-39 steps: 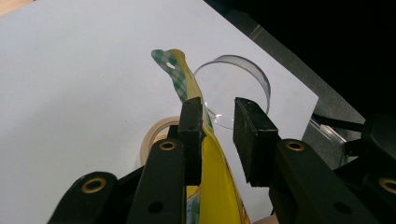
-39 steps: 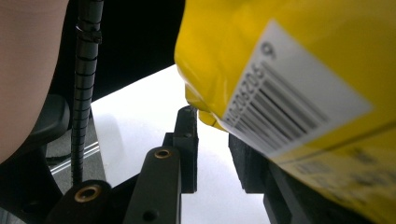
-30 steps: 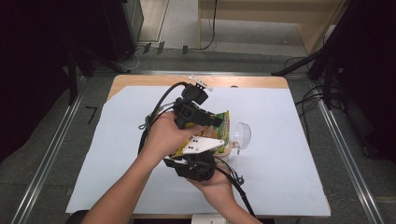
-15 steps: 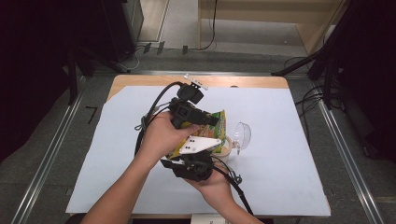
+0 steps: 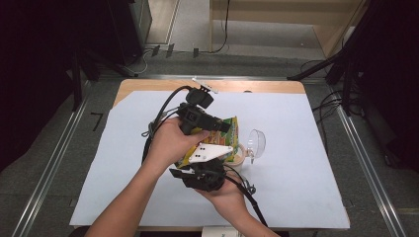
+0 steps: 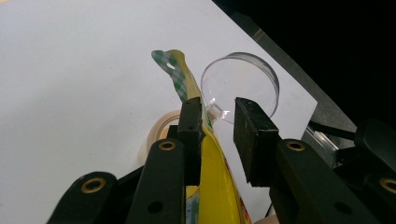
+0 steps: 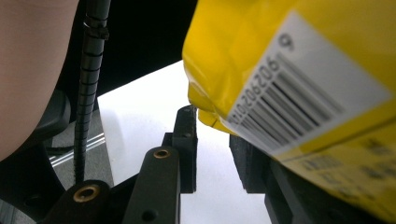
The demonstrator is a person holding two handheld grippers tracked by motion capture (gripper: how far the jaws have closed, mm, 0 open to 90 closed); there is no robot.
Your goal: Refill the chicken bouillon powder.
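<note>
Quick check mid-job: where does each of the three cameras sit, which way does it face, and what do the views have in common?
High view: above the person's side, facing forward and down on the table; both forearms, left gripper and right gripper show.
Left gripper view: rides the left gripper, looking along its parted jaws at a clear dish.
Right gripper view: rides the right gripper, looking at the white sheet.
Shared: the yellow packet.

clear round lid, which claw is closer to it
Left. In the left gripper view the left claw points at the clear round lid, just short of it. From above, the right claw sits farther back, by the yellow bag.
</note>
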